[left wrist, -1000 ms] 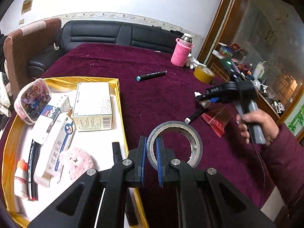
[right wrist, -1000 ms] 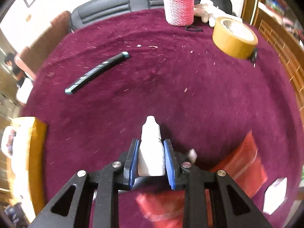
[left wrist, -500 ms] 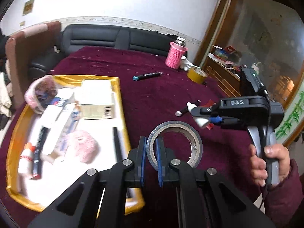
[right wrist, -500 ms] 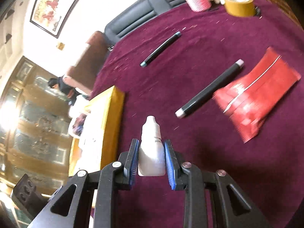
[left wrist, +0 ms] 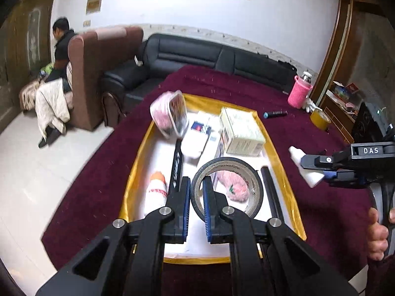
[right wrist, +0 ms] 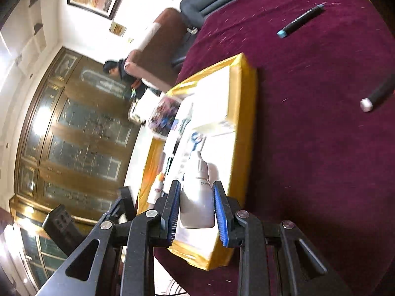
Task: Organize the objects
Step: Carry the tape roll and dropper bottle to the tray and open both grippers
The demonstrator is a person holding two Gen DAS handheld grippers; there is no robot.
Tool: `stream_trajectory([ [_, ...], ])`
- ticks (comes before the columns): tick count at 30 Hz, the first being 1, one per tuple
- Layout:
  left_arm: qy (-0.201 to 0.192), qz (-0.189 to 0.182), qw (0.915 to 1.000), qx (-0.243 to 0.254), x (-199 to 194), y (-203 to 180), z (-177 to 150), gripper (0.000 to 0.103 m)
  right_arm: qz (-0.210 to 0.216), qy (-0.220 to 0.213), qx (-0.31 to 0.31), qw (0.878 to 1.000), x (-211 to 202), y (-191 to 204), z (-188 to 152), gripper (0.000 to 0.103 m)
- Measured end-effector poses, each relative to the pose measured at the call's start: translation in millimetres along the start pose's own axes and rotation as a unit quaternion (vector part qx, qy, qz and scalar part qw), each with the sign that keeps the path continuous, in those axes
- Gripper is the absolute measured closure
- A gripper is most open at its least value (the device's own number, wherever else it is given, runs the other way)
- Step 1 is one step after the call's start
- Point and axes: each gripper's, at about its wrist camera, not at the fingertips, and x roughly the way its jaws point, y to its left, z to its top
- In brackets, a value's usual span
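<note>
You are carrying 2 items to the yellow tray [left wrist: 284, 180]; your left gripper [left wrist: 196, 202] is clamping 1 black tape roll [left wrist: 249, 172] over the tray's near end; your right gripper [right wrist: 196, 209] is clamping 1 white dropper bottle [right wrist: 197, 197] beside its right rim; next, lowering and releasing both inside; 2 pens [right wrist: 300, 21] are lying outside on the far cloth.

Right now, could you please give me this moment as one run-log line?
left gripper: shut on tape roll, over tray | right gripper: shut on white bottle, at tray edge | step: placing
</note>
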Motion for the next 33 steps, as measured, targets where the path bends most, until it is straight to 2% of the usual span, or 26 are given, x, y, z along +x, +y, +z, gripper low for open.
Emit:
stream_trajectory([
  [5,0.027,-0.019,0.9994,0.01,23,-6,-11,0.094,-0.037,0.022,-0.033,0.999,38,26,-12,0.074],
  [10,0.054,-0.002,0.9983,0.021,48,-6,-18,0.094,-0.094,0.04,-0.073,0.992,64,43,-24,0.074],
  [14,0.053,0.007,0.9982,0.025,54,3,-21,0.093,-0.133,0.043,-0.107,0.984,74,49,-40,0.074],
  [17,0.054,-0.004,0.9982,0.027,57,8,-22,0.093,-0.166,0.043,-0.135,0.976,78,52,-49,0.074],
  [19,0.055,-0.005,0.9982,0.025,57,9,-21,0.092,-0.17,0.047,-0.14,0.974,78,49,-51,0.074],
  [22,0.051,-0.009,0.9984,0.024,51,8,-16,0.083,-0.181,0.042,-0.155,0.97,80,52,-50,0.073],
  [24,0.042,-0.003,0.9986,0.033,46,5,-14,0.063,-0.186,0.043,-0.166,0.967,83,55,-52,0.072],
  [27,0.028,0.015,0.9988,0.037,36,3,-8,0.047,-0.191,0.041,-0.179,0.964,85,58,-54,0.066],
  [28,0.026,0.019,0.9989,0.035,33,5,-4,0.043,-0.183,0.038,-0.178,0.966,84,58,-55,0.065],
  [30,0.02,0.033,0.999,0.025,24,7,4,0.03,-0.164,0.033,-0.171,0.971,81,56,-52,0.061],
  [33,0.002,0.072,0.9971,0.026,10,3,13,0.026,-0.156,-0.005,-0.17,0.973,63,57,-48,0.05],
])
